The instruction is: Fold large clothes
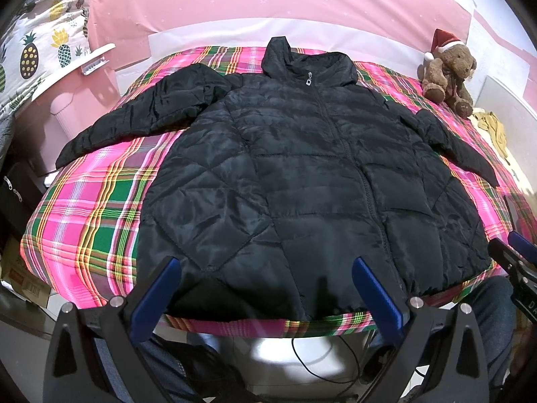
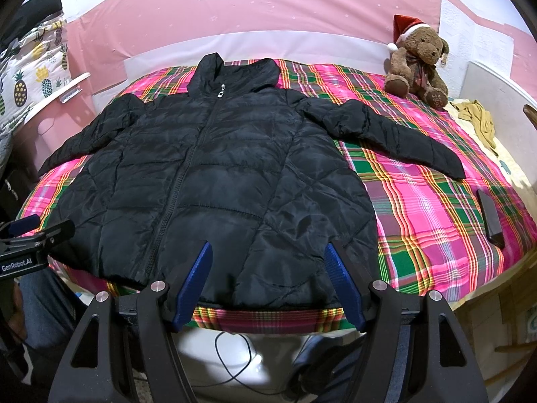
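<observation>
Jacket [image 1: 302, 181], black, quilted, zipped, spread flat, sleeves out

- My plaid-covered bed [image 2: 419, 208] carries the black jacket [image 2: 214, 174] spread flat.
- Far right: teddy bear [image 2: 418, 63], yellow cloth [image 2: 480, 121].
- Right edge: dark phone [image 2: 490, 218].

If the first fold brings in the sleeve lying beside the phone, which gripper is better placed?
Probably the right gripper. Its view shows that sleeve stretched out on its side, towards the phone, while the left gripper hangs at the jacket's other hem corner. Both stand open, holding nothing.
</observation>
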Available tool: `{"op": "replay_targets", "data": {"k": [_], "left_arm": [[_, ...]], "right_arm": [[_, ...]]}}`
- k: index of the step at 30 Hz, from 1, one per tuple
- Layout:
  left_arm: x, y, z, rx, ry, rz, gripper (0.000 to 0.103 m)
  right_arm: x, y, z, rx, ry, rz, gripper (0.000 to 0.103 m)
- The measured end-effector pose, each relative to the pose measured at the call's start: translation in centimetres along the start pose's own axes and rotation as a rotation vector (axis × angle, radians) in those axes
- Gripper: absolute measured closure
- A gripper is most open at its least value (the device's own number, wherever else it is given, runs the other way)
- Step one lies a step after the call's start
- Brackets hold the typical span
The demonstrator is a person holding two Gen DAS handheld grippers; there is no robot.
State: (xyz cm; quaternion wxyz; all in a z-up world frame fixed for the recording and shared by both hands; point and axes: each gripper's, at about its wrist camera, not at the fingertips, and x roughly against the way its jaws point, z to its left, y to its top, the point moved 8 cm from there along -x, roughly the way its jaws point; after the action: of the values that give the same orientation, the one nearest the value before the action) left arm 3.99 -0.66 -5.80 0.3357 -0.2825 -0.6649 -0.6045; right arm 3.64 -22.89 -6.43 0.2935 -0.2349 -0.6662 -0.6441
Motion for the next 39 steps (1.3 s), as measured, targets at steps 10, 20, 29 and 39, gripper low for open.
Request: {"op": "replay_targets", "data": {"k": [10, 20, 29, 39], "left_arm": [[0.0, -0.2, -0.2, 0.002, -0.004, 0.006, 0.0], [-0.1, -0.2, -0.2, 0.003, -0.006, 0.009, 0.0], [-0.5, -0.2, -0.2, 0.003, -0.01, 0.017, 0.0], [-1.6, 0.6, 0.2, 0.004, -0.017, 0.024, 0.0]], "right_arm": [[-0.2, -0.1, 0.1, 0.002, 0.002, 0.003, 0.034], [-0.3, 0.0, 0.1, 0.002, 0.002, 0.005, 0.034], [-0.4, 0.1, 0.1, 0.003, 0.002, 0.006, 0.034], [-1.4, 0.6, 0.3, -0.005, 0.021, 0.009, 0.034]]}}
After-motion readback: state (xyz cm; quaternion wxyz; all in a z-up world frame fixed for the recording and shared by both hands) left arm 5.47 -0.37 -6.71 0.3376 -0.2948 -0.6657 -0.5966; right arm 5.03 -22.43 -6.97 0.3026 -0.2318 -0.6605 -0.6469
